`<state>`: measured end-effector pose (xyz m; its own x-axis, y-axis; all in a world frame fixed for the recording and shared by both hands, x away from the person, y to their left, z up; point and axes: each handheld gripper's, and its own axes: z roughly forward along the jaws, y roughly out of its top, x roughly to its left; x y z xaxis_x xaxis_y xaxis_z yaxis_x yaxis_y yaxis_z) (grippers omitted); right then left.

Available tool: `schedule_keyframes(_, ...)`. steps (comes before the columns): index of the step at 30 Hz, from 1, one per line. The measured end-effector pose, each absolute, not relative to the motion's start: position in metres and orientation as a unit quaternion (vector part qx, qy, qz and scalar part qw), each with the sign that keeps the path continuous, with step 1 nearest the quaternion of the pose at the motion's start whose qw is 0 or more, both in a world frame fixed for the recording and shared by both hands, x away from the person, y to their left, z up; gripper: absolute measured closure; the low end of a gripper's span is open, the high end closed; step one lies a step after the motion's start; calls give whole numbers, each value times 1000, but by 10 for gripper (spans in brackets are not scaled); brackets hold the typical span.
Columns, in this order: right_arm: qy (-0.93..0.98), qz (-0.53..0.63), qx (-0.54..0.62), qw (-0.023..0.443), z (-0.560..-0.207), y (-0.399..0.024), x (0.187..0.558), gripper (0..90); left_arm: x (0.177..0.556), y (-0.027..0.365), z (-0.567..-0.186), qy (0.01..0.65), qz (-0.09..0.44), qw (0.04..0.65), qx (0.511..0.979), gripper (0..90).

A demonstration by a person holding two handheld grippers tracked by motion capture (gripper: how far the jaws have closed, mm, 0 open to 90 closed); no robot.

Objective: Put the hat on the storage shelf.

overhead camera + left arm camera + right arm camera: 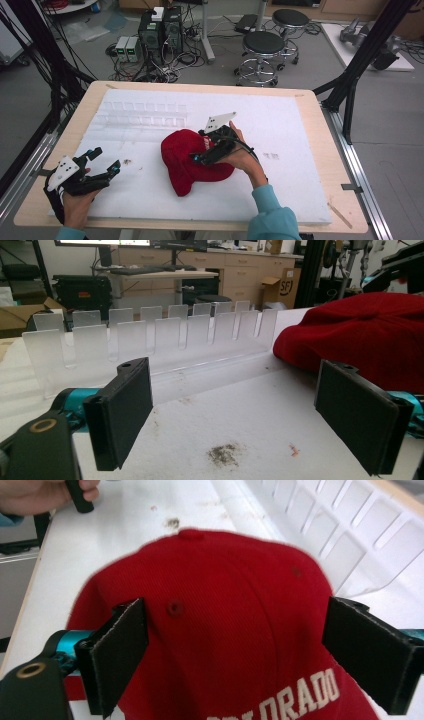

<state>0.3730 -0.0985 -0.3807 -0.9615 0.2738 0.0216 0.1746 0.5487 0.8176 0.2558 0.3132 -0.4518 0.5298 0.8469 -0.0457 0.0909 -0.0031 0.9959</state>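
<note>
Hovering the right hand-held gripper (235, 655) over the red cap (192, 160), I see my main risk as the fabric itself: the crown is soft, so if I close on it the pads may only pinch a fold and the cap could slump or slide out as I lift. The jaws stand wide apart on either side of the crown, and from the right gripper view I cannot quite tell whether the pads already touch the cloth or sit just above it. A second worry is the clear slotted rack (150, 335) just beyond the cap; a careless sweep could knock it, since it looks light and the cap's edge lies close to its end.

The cap sits near the middle of the white counter (300, 130), lettering toward my right hand (245, 157). That hand reaches in from the lower right, wrist bent inward, the gripper angled down and to the left across the cap.

My left hand-held gripper (107, 162) rests low at the counter's near left corner, well apart from the cap, jaws apart and empty, pointing toward the rack.
</note>
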Motion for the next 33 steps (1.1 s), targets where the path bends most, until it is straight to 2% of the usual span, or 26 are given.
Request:
schedule_keyframes(25,902,409,135,33,-406,-75,382,111,256,314,-452,371,314,602,634,159)
schedule_keyframes(30,909,394,134,37,-407,-74,383,233,256,314,-452,371,314,602,634,159)
schedule_keyframes(33,916,377,132,37,-407,-73,383,420,256,314,-452,371,314,602,634,159)
